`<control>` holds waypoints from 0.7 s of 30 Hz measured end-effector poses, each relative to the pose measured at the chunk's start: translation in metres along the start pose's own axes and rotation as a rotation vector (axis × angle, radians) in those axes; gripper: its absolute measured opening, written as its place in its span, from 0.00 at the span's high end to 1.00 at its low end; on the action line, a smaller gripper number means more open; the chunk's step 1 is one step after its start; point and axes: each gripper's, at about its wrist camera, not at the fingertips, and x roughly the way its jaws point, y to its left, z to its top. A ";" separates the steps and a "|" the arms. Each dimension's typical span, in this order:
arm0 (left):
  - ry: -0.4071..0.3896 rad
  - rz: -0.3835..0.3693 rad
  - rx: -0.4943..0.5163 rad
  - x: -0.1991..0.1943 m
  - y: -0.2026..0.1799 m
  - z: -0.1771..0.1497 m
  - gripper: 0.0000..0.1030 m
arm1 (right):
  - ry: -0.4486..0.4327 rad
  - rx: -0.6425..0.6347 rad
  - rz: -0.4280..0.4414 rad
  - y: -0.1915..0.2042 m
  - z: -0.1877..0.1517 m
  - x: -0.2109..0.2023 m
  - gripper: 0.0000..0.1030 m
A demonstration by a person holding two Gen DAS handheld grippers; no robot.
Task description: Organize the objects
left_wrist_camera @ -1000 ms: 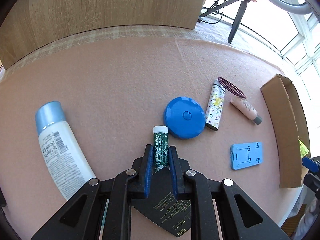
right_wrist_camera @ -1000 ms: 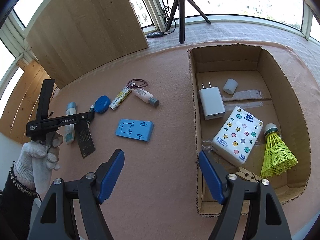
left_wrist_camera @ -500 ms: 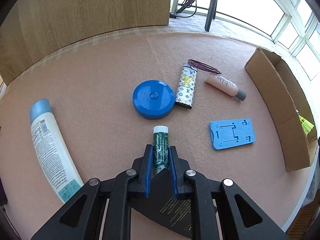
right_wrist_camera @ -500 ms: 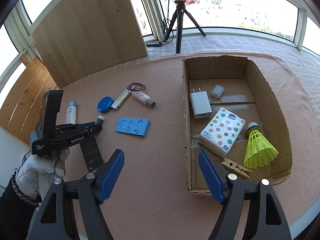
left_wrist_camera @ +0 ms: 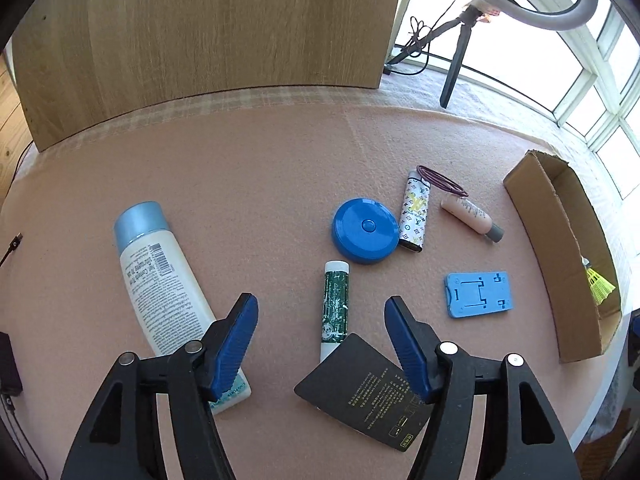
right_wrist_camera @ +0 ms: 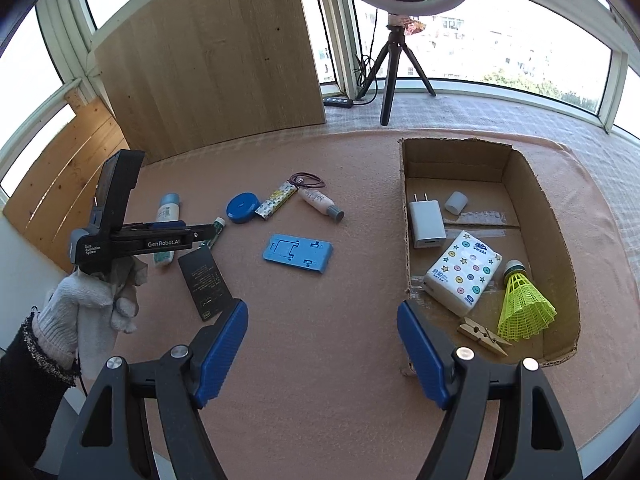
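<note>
**Anna:** What does your left wrist view give you?

**Me:** My left gripper (left_wrist_camera: 320,332) is spread wide and holds nothing. The green lip balm tube (left_wrist_camera: 335,308) lies on the pink surface (left_wrist_camera: 248,184) between the jaws, touching neither, its lower end at the black card (left_wrist_camera: 366,392). Around it lie the white lotion bottle (left_wrist_camera: 164,288), blue round case (left_wrist_camera: 365,230), patterned lighter (left_wrist_camera: 416,212), hair ties (left_wrist_camera: 440,180), small pink bottle (left_wrist_camera: 470,216) and blue phone stand (left_wrist_camera: 478,294).

**Anna:** And the right wrist view?

**Me:** My right gripper (right_wrist_camera: 322,348) is also spread and empty, hovering above the surface near the cardboard box (right_wrist_camera: 452,146). Inside the box are a charger (right_wrist_camera: 426,222), white cap (right_wrist_camera: 456,202), tissue pack (right_wrist_camera: 464,272), shuttlecock (right_wrist_camera: 522,306) and clothespin (right_wrist_camera: 482,336).

**Anna:** Progress?

**Me:** I'd judge we're under halfway: five things boxed, eight left outside.
</note>
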 end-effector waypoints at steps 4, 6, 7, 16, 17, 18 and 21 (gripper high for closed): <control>-0.036 -0.040 -0.051 -0.026 0.012 -0.020 0.33 | 0.014 -0.057 0.070 0.019 0.010 0.010 0.29; -0.029 -0.041 -0.060 -0.033 0.015 -0.036 0.33 | 0.014 -0.084 0.114 0.030 0.015 0.019 0.28; -0.028 -0.037 -0.059 -0.037 0.014 -0.044 0.34 | 0.016 -0.098 0.129 0.035 0.018 0.025 0.28; -0.020 -0.064 -0.121 -0.045 0.013 -0.088 0.34 | 0.099 -0.162 0.268 0.065 0.034 0.092 0.28; -0.018 -0.062 -0.121 -0.045 0.012 -0.089 0.34 | 0.105 -0.180 0.265 0.069 0.036 0.097 0.28; -0.019 -0.056 -0.121 -0.044 0.011 -0.090 0.34 | 0.117 -0.195 0.262 0.073 0.037 0.103 0.28; -0.016 -0.065 -0.131 -0.040 0.007 -0.093 0.34 | 0.170 -0.222 0.262 0.080 0.041 0.121 0.28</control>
